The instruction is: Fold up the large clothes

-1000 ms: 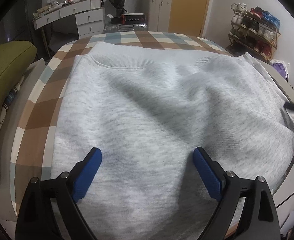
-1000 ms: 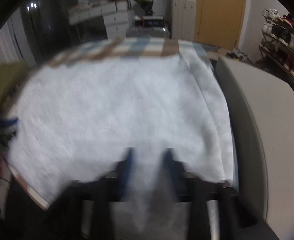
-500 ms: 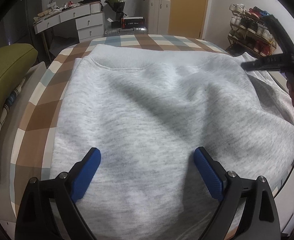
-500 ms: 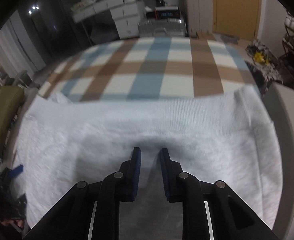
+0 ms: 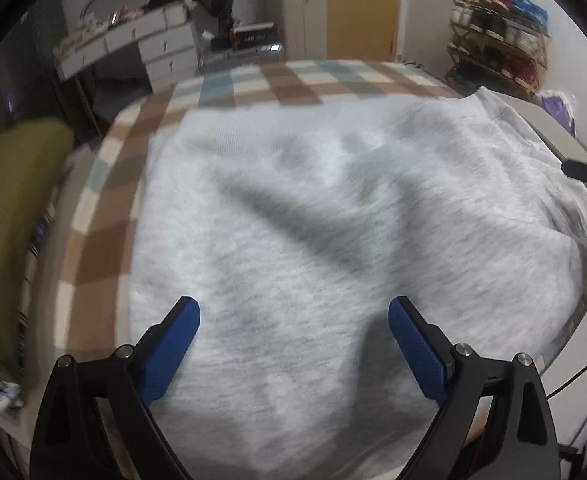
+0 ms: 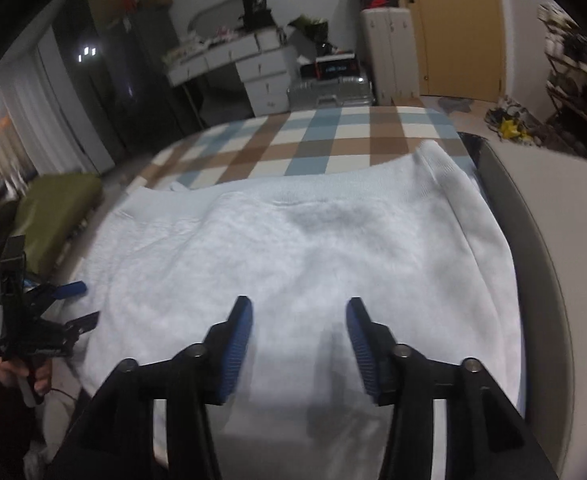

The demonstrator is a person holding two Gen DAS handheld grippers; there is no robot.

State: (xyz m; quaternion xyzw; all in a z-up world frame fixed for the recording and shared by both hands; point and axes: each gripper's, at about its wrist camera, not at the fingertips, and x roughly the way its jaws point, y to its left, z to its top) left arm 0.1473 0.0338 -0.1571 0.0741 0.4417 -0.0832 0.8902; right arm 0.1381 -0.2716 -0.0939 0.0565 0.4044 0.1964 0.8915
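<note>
Grey fleece: the sweatshirt [image 5: 333,240] lies spread over the checked bed cover [image 6: 333,140], ribbed band toward the far edge of the bed, its near part hanging over the near edge; soft ridges and shadows cross the middle.
Right gripper [image 6: 299,320]: its jaws have just been opening and now stand parted above the cloth, nothing between the pads; half a second ago they were almost together over a small ridge of fabric.
Left gripper [image 5: 293,320]: jaws spread wide over the near part of the garment, pinching nothing, as in the earlier pictures.
Meaning: the fabric looks just let go, so one placement or smoothing step seems finished and both tools are free for a fresh hold.
Outward: green cushion [image 5: 9,216] beside the bed's left edge, white drawers [image 6: 261,72] and wooden door [image 6: 461,28] beyond the far edge.
</note>
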